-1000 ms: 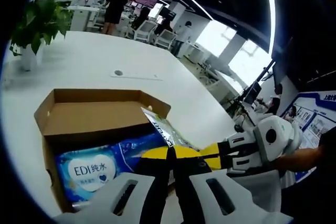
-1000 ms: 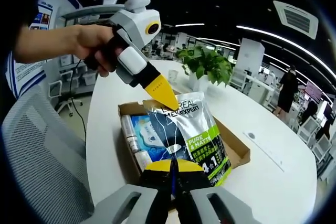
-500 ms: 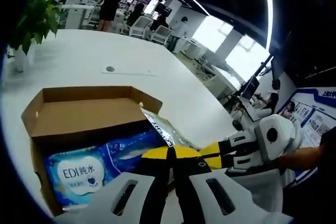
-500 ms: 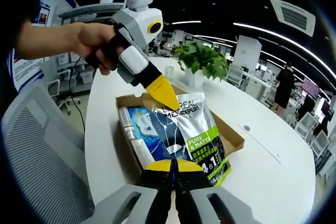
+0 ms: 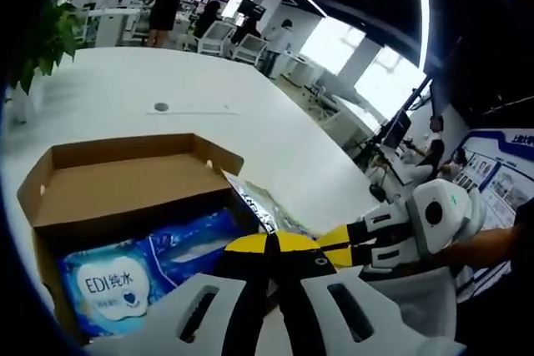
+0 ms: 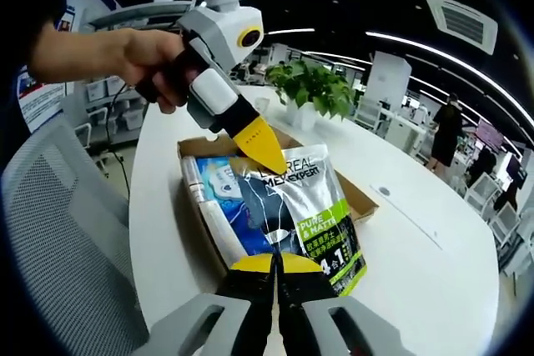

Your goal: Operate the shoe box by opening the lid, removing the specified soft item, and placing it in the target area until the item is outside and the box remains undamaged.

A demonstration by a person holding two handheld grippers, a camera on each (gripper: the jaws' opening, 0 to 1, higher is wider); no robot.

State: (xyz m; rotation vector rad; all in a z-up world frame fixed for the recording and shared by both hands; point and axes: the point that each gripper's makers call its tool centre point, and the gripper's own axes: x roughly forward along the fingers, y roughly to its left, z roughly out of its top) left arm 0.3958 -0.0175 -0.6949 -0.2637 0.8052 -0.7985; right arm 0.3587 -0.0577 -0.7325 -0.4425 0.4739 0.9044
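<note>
In the right gripper view the right gripper [image 6: 274, 263] has its yellow-tipped jaws pressed together on the lower edge of the silver pouch [image 6: 299, 210], a soft foil pack printed with "L'OREAL MEN EXPERT" and a green "PURE & MATTE" panel. The left gripper [image 6: 265, 154] comes in from the upper left, held in a person's hand [image 6: 154, 64], and its yellow tip is closed on the pouch's top edge — so the pouch hangs stretched between the two grippers, above the open shoe box [image 6: 194, 147]. Beneath it in the box lie a blue wipes pack [image 6: 219, 198] and a pale tube [image 6: 193, 174] along the box's near wall. The box sits on a white table [image 6: 434, 248]; a potted plant [image 6: 315, 89] stands beyond it, and a grey mesh chair [image 6: 58, 231] is at the left.

In the left gripper view the left gripper [image 5: 271, 243] shows its jaws shut tight, with a strip of the silver pouch [image 5: 263, 206] rising just beyond the tips. The right gripper [image 5: 338, 238] reaches in from the right with its yellow jaws closed, meeting the same spot. Behind them the shoe box [image 5: 125, 181] stands open, its brown lid folded back flat, and the blue wipes pack [image 5: 125, 264] — marked "EDI" — lies inside against the near wall. The white table [image 5: 142, 81] stretches away toward an office with people standing far off.
</note>
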